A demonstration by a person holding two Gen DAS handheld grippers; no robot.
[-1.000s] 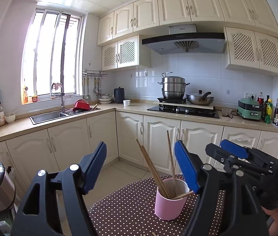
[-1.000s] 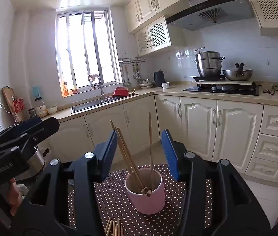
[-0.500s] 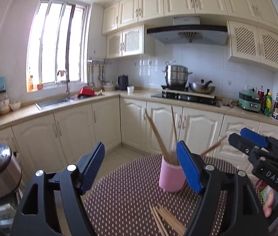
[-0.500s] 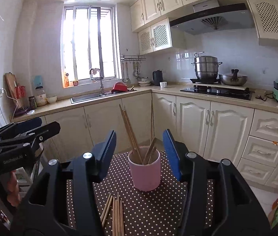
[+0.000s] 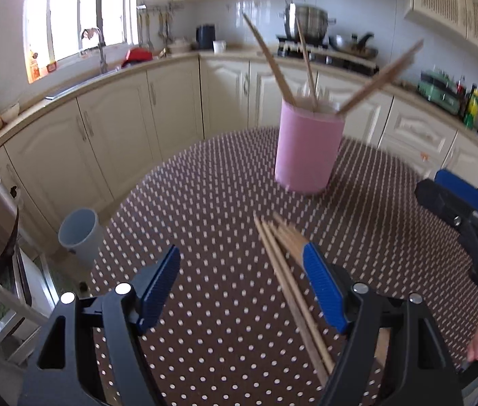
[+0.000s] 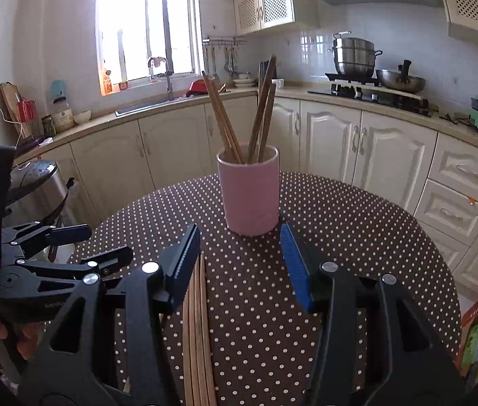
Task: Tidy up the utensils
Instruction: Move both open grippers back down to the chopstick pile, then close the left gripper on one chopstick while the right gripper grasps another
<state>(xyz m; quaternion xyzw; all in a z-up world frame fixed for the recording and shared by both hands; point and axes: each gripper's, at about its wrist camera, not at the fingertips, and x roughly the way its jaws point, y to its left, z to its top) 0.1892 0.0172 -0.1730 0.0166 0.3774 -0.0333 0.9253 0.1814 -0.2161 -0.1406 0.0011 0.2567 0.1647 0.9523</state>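
Black hand-held gripper (image 5: pixel 240 286) frame, ribbed blue pads (image 5: pixel 323 287), silver screws

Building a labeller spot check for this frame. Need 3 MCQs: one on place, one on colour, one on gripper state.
1. Where do the loose chopsticks lie?
A. On the dotted tablecloth, nearer the cameras than the cup
B. On the counter by the sink
C. Inside the grey bin

2. What colour is the cup holding the upright chopsticks?
A. Green
B. Pink
C. Grey

3. What is the state of the right gripper?
A. Shut on a chopstick
B. Shut on the cup
C. Open, holding nothing

Answers:
1 A: both wrist views show the bundle flat on the cloth, on the near side of the cup.
2 B: the cup's wall is pink in both views.
3 C: its blue pads stand apart with only cloth showing between them; the loose bundle lies under its left finger, not gripped.
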